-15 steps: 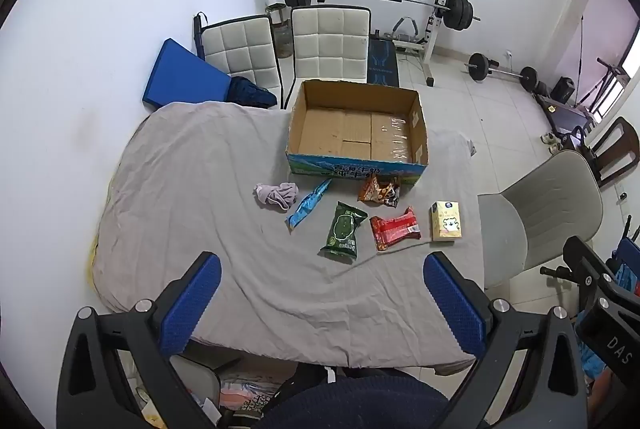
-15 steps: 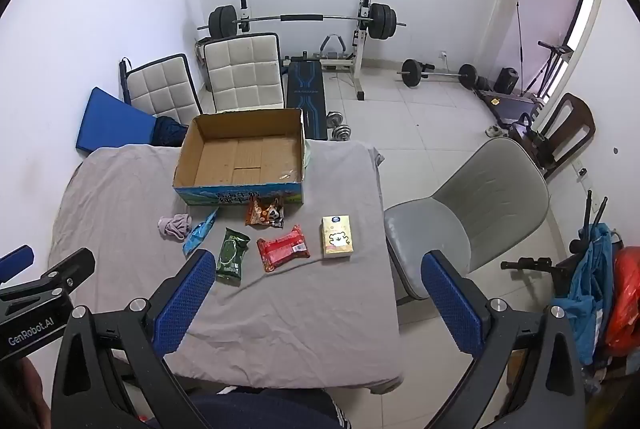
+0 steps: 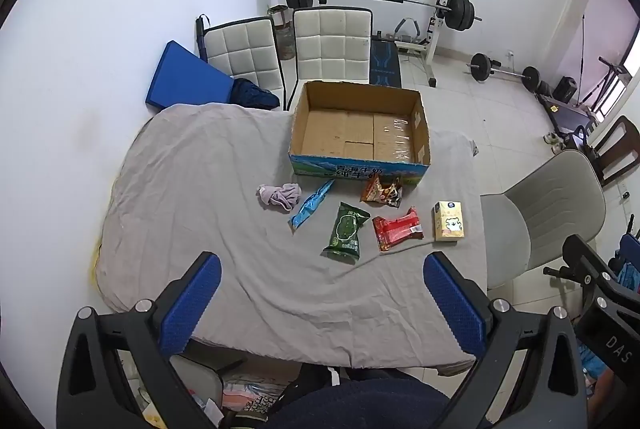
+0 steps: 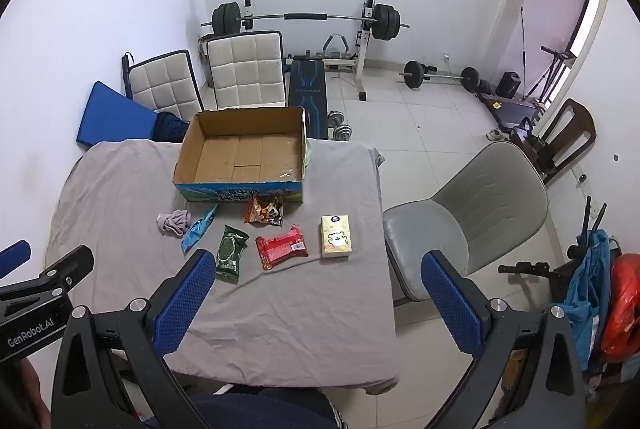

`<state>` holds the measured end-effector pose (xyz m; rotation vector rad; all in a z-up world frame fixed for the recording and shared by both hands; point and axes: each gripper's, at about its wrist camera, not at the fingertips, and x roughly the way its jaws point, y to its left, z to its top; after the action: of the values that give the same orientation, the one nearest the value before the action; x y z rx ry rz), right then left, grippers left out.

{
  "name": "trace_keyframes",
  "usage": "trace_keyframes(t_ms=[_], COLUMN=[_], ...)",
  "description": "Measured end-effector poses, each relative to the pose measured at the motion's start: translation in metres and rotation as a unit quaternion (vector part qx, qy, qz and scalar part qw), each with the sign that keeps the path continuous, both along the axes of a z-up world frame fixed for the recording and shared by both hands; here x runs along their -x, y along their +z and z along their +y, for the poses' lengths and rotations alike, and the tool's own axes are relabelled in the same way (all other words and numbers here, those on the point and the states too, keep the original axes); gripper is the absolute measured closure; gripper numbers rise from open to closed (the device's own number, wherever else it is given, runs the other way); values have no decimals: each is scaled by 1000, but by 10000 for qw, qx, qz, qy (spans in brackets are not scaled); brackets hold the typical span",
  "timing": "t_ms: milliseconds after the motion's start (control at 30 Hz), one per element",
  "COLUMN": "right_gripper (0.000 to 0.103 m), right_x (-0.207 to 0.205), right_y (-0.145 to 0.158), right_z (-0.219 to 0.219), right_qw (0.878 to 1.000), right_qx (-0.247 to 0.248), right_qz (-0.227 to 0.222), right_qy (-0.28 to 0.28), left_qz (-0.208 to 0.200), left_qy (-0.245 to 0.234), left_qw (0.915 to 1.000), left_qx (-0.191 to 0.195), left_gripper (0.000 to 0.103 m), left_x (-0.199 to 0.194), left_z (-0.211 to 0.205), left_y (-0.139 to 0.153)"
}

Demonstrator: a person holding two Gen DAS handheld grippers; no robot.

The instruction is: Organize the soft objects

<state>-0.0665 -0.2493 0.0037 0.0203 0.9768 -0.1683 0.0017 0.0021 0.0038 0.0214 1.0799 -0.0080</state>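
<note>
Left gripper (image 3: 320, 301): fingers spread wide, holding nothing, raised over the near edge of the table (image 3: 192, 197).
Right gripper (image 4: 316, 293): fingers also apart and empty, raised over the near right part of the table.
Cardboard box (image 3: 360, 127): open, nothing visible inside, at the far side of the table, straight ahead of both sets of fingers.
Crumpled cloth (image 3: 279, 195): ahead of the left fingers and a little to their left, just short of the box; no clear long axis.
Blue packet (image 3: 311, 206): just right of the cloth, long axis running from near-left to far-right, far end pointing at the box front.
Green packet (image 3: 346, 232): closest item to both grippers, ahead between the left fingers; in the right view it lies just beyond the left fingertip (image 4: 200, 261). Long axis runs roughly away from the fingers, toward the box.
Orange snack bag (image 3: 381, 192): almost against the box front.
Red packet (image 3: 398, 228): right of the green one, long axis crosswise, tilted.
Yellow tissue pack (image 4: 337, 239): farthest right, ahead between the right fingers, long axis pointing away.
Judgement: nothing packed yet; cloth and blue packet look nearer the left gripper, tissue pack and red packet nearer the right. The green packet's axis suits a grip across its narrow width.
</note>
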Motion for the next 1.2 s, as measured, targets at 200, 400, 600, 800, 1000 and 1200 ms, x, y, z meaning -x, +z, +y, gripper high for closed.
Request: trace_keyframes(t_ms=[200, 400, 600, 800, 1000, 1200], right_gripper=[0, 0, 0, 0, 0, 0], right_x=[-1, -3, -3, -4, -6, -8], right_y=[0, 1, 7, 7, 7, 12], right_z=[0, -2, -1, -1, -1, 3], right_qw=[10000, 10000, 10000, 10000, 10000, 9999], right_qx=[13, 5, 23, 4, 8, 55], right_qz=[-11, -36, -61, -68, -44, -82], right_qy=[3, 1, 3, 3, 21, 49], left_qz=[-24, -96, -144, -178, -195, -186], left_qy=[-12, -16, -46, -56, -45, -40], left_qw=[10000, 9999, 9999, 9998, 9998, 9998], left_qx=[-14, -49, -55, -71, -50, -20], left_gripper=[0, 0, 0, 0, 0, 0], left_x=[4, 0, -2, -2, -3, -3], left_z=[1, -1, 0, -4, -4, -4], left_y=[1, 2, 5, 5, 5, 5])
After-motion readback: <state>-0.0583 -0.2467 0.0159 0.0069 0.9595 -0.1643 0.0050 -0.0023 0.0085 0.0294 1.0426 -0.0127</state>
